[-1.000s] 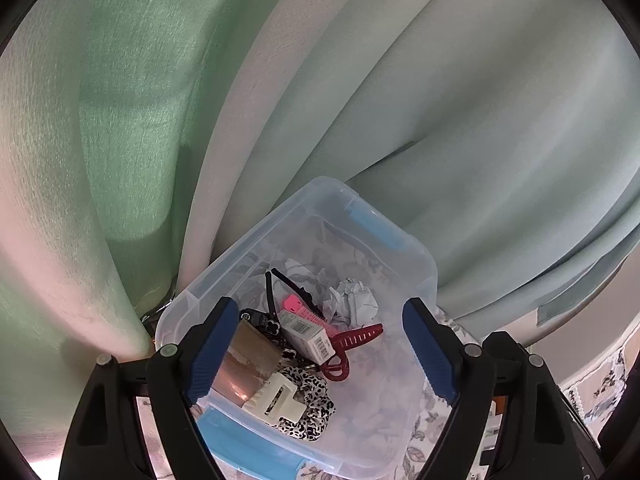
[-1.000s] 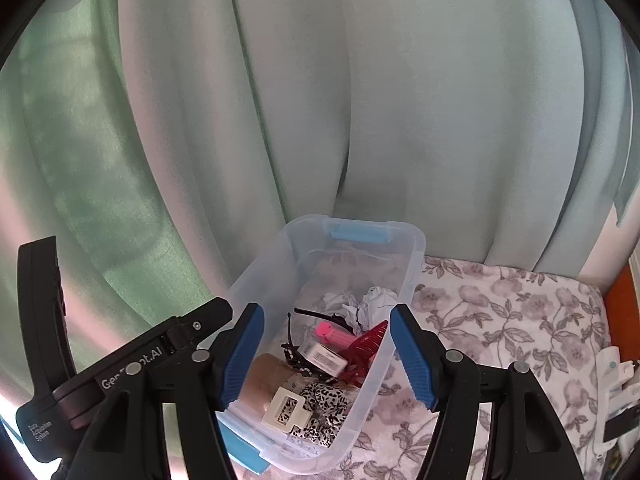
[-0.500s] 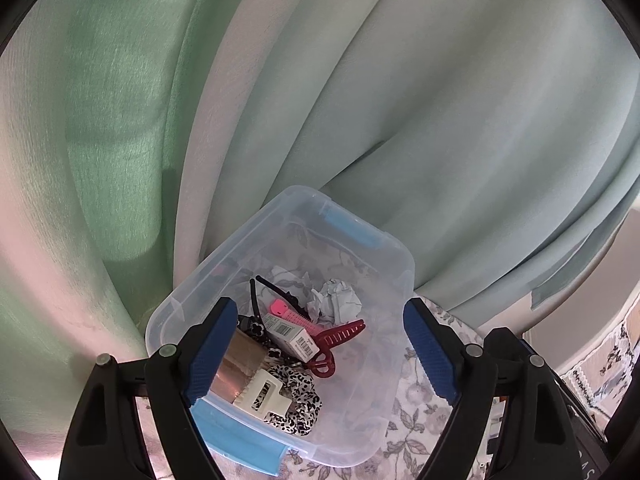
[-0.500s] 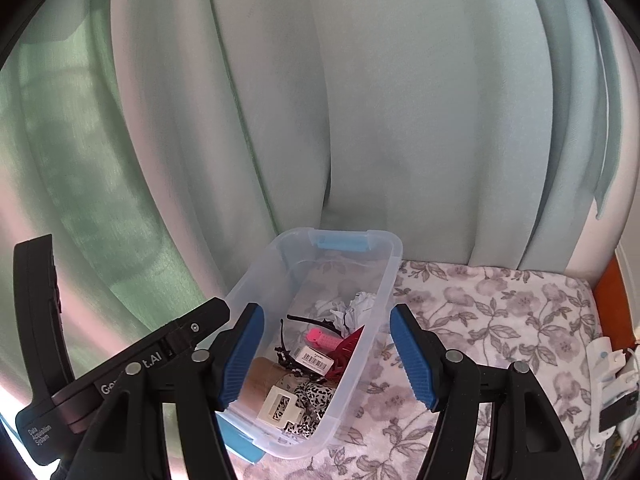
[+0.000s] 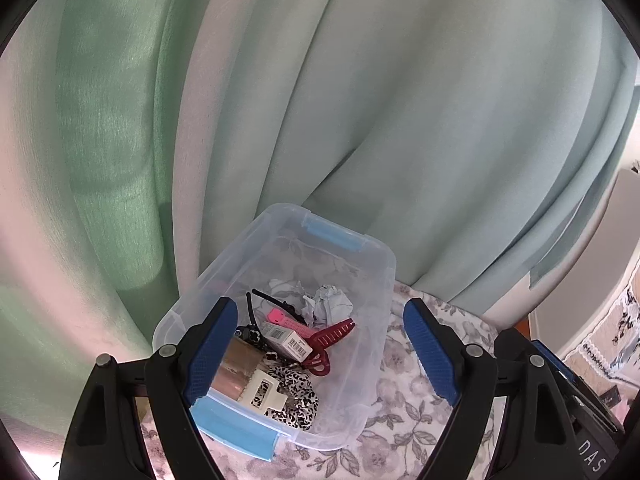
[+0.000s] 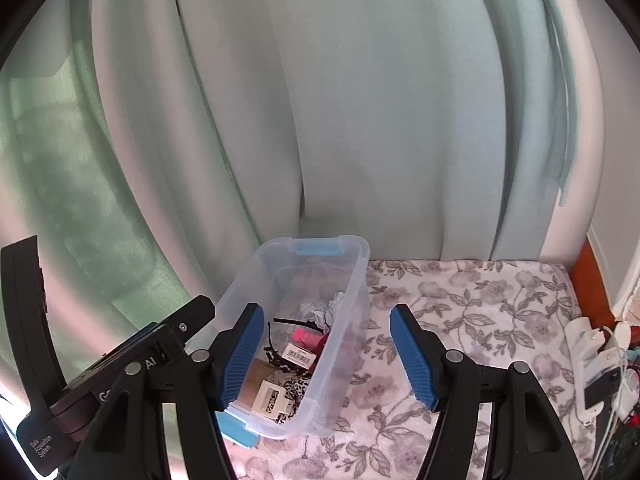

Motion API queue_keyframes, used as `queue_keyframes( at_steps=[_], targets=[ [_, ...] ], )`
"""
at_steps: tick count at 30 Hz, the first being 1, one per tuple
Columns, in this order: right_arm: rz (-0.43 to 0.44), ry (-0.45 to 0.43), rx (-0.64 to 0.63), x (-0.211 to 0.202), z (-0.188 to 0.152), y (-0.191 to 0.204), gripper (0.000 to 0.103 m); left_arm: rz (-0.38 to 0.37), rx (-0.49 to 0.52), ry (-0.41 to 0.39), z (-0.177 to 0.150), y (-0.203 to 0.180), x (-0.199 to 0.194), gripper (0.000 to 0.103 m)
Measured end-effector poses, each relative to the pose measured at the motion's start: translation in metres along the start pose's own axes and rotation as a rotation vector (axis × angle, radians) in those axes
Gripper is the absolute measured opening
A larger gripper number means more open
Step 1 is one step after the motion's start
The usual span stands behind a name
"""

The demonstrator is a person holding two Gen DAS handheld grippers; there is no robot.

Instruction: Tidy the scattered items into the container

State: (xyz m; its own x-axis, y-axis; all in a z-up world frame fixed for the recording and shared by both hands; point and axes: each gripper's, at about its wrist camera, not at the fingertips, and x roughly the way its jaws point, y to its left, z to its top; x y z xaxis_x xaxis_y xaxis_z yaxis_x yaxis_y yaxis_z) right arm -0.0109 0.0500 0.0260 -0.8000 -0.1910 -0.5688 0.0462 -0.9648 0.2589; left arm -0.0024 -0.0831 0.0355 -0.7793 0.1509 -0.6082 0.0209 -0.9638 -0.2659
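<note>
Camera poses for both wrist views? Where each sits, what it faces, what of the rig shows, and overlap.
Left wrist: on the left gripper, angled down at the clear bin before the curtain; its open blue-padded fingers show.
Right wrist: on the right gripper, facing the bin from further right, above the floral cloth; its open fingers and the left gripper's body show.
Shared: bin, curtain, cloth.

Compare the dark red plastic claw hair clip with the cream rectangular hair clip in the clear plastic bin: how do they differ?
The dark red plastic claw hair clip shows long curved teeth; the cream rectangular hair clip is blocky with a slotted face. The red one lies mid-bin beside the barcoded box; the cream one rests on the leopard-print fabric near the front blue latch. Both lie loose inside the clear plastic bin.
</note>
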Motion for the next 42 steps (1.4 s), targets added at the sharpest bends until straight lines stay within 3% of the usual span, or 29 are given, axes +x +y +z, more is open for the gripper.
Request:
queue_keyframes(
  at_steps=[12,27,42],
  targets=[
    [-0.045,0.003,0.034,-0.031,-0.001,-0.016,0.070,0.015,0.096,0.021,-0.012,-0.029,-0.019,0.086],
    [-0.094,0.062,0.094,-0.046,-0.025,-0.045,0.075,0.058,0.199,0.064,-0.044,-0.047,-0.028,0.086],
    [-0.119,0.069,0.100,-0.063,-0.036,-0.049,0.080,0.024,0.208,0.095,-0.059,-0.046,-0.042,0.086]
  ],
)
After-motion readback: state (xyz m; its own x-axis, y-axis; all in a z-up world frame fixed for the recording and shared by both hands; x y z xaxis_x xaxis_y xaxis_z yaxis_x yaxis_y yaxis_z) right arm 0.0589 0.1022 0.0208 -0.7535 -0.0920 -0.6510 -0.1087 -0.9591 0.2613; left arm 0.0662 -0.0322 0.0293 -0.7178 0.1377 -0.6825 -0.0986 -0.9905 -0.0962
